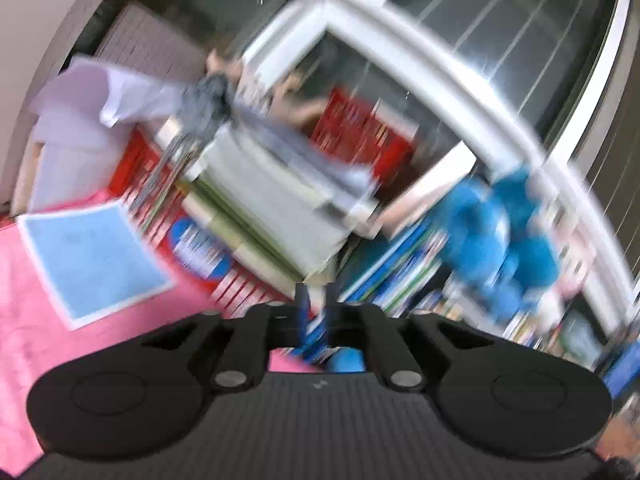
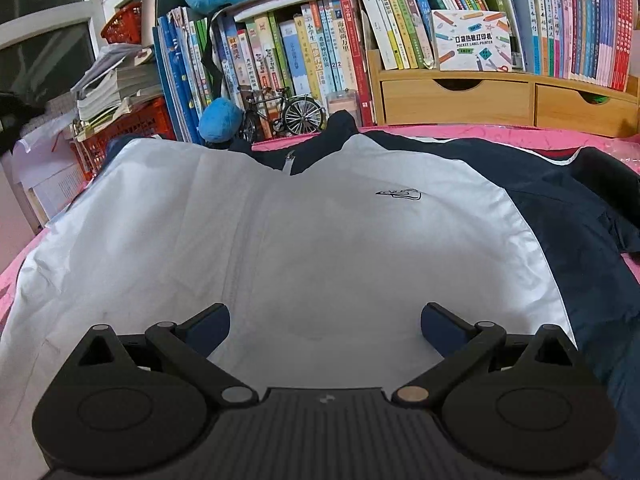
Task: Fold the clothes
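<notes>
Right gripper [image 2: 325, 322] is hovering jaws spread, empty, over the jacket's [image 2: 312, 240] near hem; jacket is lying collar-away on the pink cover [image 2: 500, 133]. Left gripper [image 1: 316, 312] nearly closed, nothing seen held, pointing off the jacket.

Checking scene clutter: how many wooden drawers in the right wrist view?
2: left drawer and right drawer, side by side under the bookshelf, behind the jacket. More could be cut off past the right edge.
</notes>
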{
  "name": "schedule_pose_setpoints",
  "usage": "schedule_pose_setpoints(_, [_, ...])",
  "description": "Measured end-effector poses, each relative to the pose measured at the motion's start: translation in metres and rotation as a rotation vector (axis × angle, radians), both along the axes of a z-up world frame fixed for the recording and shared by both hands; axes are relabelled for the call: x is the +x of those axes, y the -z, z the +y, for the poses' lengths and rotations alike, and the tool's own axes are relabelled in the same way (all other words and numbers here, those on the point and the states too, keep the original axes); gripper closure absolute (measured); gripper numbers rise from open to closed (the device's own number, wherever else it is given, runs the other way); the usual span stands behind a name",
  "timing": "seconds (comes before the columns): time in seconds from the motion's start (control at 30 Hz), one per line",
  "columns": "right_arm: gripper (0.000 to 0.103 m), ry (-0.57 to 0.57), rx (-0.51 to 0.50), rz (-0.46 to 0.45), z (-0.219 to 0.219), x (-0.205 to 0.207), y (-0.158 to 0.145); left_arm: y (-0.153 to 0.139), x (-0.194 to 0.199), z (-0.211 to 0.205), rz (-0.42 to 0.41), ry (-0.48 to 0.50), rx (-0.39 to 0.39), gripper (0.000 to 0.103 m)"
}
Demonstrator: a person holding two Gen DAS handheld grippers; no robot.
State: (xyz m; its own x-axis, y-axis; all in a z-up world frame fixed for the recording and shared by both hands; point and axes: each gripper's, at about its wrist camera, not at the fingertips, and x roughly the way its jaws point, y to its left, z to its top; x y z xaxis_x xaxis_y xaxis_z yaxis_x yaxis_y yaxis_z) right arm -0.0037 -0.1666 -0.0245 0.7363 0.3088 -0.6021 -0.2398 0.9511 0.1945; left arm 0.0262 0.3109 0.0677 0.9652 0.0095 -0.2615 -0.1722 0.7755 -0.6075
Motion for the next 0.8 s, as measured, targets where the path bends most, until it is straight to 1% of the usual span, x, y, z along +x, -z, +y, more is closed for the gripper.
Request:
schedule_pose_setpoints(0.03, [0.000, -0.001, -0.005, 0.000, 0.001, 0.000, 0.000, 0.009, 0.006, -0.005, 0.063, 0.014, 0.026, 0.071])
schedule_pose_setpoints(0.07, [0.000, -0.001, -0.009, 0.000, 0.001, 0.000, 0.000, 0.017, 0.013, -0.009, 0.127, 0.029, 0.052, 0.058])
schedule_pose_setpoints(0.1, [0.000, -0.001, -0.013, 0.000, 0.002, 0.000, 0.000, 0.026, 0.019, -0.014, 0.189, 0.044, 0.077, 0.042])
schedule_pose_setpoints(0.13, [0.000, -0.002, -0.015, 0.000, 0.002, 0.000, 0.000, 0.034, 0.027, -0.021, 0.229, 0.072, 0.087, 0.033])
schedule_pose_setpoints(0.17, [0.000, -0.001, -0.017, 0.001, 0.002, 0.000, 0.000, 0.044, 0.037, -0.029, 0.254, 0.101, 0.078, 0.018])
schedule_pose_setpoints(0.2, [0.000, -0.001, -0.017, 0.001, 0.002, 0.000, 0.000, 0.055, 0.047, -0.037, 0.279, 0.130, 0.069, 0.012])
schedule_pose_setpoints(0.3, [0.000, -0.001, -0.016, 0.001, 0.002, 0.000, 0.000, 0.085, 0.079, -0.059, 0.366, 0.167, -0.002, 0.011])
schedule_pose_setpoints(0.33, [0.000, -0.001, -0.015, 0.001, 0.002, 0.000, 0.000, 0.092, 0.088, -0.064, 0.383, 0.173, -0.022, 0.011])
schedule_pose_setpoints(0.37, [0.000, 0.000, -0.013, 0.001, 0.002, 0.000, 0.000, 0.100, 0.097, -0.071, 0.389, 0.173, -0.026, 0.017])
schedule_pose_setpoints(0.4, [0.000, 0.000, -0.012, 0.001, 0.002, 0.000, 0.000, 0.104, 0.101, -0.077, 0.385, 0.159, -0.015, 0.050])
schedule_pose_setpoints(0.43, [0.000, 0.000, -0.009, 0.001, 0.001, 0.000, 0.000, 0.107, 0.105, -0.082, 0.395, 0.155, -0.011, 0.072])
schedule_pose_setpoints(0.47, [0.000, 0.001, -0.006, 0.001, 0.001, 0.000, 0.000, 0.109, 0.109, -0.087, 0.404, 0.151, -0.008, 0.100])
schedule_pose_setpoints(0.5, [0.000, 0.002, -0.001, 0.001, 0.000, 0.000, 0.000, 0.111, 0.110, -0.087, 0.394, 0.153, -0.049, 0.101])
schedule_pose_setpoints(0.53, [0.000, 0.002, 0.003, 0.001, -0.001, 0.000, 0.000, 0.108, 0.109, -0.086, 0.361, 0.146, -0.077, 0.101])
schedule_pose_setpoints(0.57, [0.000, 0.003, 0.008, 0.001, -0.001, 0.001, 0.000, 0.101, 0.105, -0.084, 0.325, 0.135, -0.085, 0.102])
schedule_pose_setpoints(0.6, [0.000, 0.003, 0.013, 0.001, -0.002, 0.001, 0.000, 0.091, 0.096, -0.081, 0.269, 0.121, -0.079, 0.102])
schedule_pose_setpoints(0.67, [0.000, 0.004, 0.019, 0.001, -0.003, 0.001, 0.000, 0.063, 0.076, -0.067, 0.137, 0.069, -0.094, 0.102])
schedule_pose_setpoints(0.73, [0.000, 0.004, 0.023, 0.002, -0.004, 0.001, 0.000, 0.034, 0.045, -0.049, -0.034, 0.037, -0.148, 0.102])
schedule_pose_setpoints(0.77, [0.000, 0.005, 0.026, 0.003, -0.004, 0.001, 0.000, 0.025, 0.032, -0.044, -0.090, 0.035, -0.147, 0.101])
schedule_pose_setpoints(0.8, [0.000, 0.003, 0.029, 0.003, -0.004, 0.002, 0.000, 0.019, 0.019, -0.043, -0.128, 0.042, -0.122, 0.101])
